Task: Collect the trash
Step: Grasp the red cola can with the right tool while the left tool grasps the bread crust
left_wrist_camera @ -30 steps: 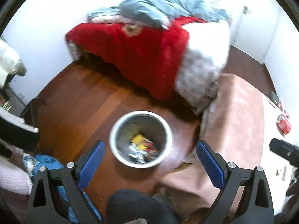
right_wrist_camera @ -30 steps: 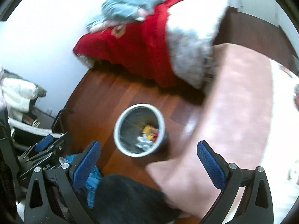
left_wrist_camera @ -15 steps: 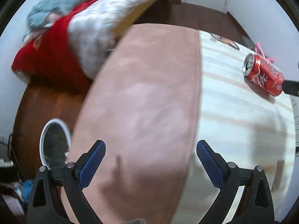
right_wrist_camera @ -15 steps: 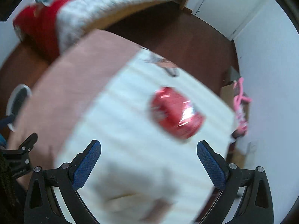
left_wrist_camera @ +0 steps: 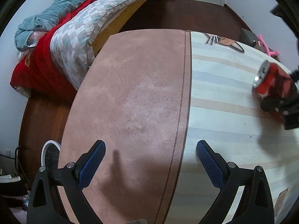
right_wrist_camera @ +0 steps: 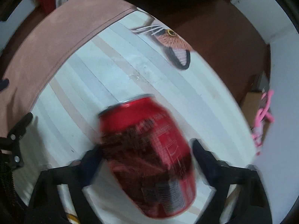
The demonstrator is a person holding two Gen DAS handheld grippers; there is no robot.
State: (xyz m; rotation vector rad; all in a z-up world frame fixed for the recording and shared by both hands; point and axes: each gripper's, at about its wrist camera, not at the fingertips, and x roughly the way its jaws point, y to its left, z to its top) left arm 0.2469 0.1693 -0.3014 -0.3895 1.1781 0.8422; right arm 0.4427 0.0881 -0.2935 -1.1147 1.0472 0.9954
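Observation:
A red soda can (right_wrist_camera: 147, 153) lies on its side on the striped white tabletop (right_wrist_camera: 104, 63). My right gripper (right_wrist_camera: 147, 160) straddles the can, one finger on each side; the view is blurred and I cannot tell whether the pads touch it. In the left wrist view the can (left_wrist_camera: 269, 82) is at the far right with the right gripper's dark body over it. My left gripper (left_wrist_camera: 150, 160) is open and empty above the pink cloth (left_wrist_camera: 130, 97). The rim of the metal trash bin (left_wrist_camera: 45, 149) shows at the lower left on the floor.
A bed (left_wrist_camera: 71, 37) with red and grey quilts stands behind the table. A printed cat face (right_wrist_camera: 173, 44) marks the far table edge. Pink items (right_wrist_camera: 263, 115) and a cardboard box sit to the right on the dark wood floor (left_wrist_camera: 186, 13).
Both grippers have swung from over the trash bin to the table. The right gripper has moved down onto the can, which now fills the space between its fingers.

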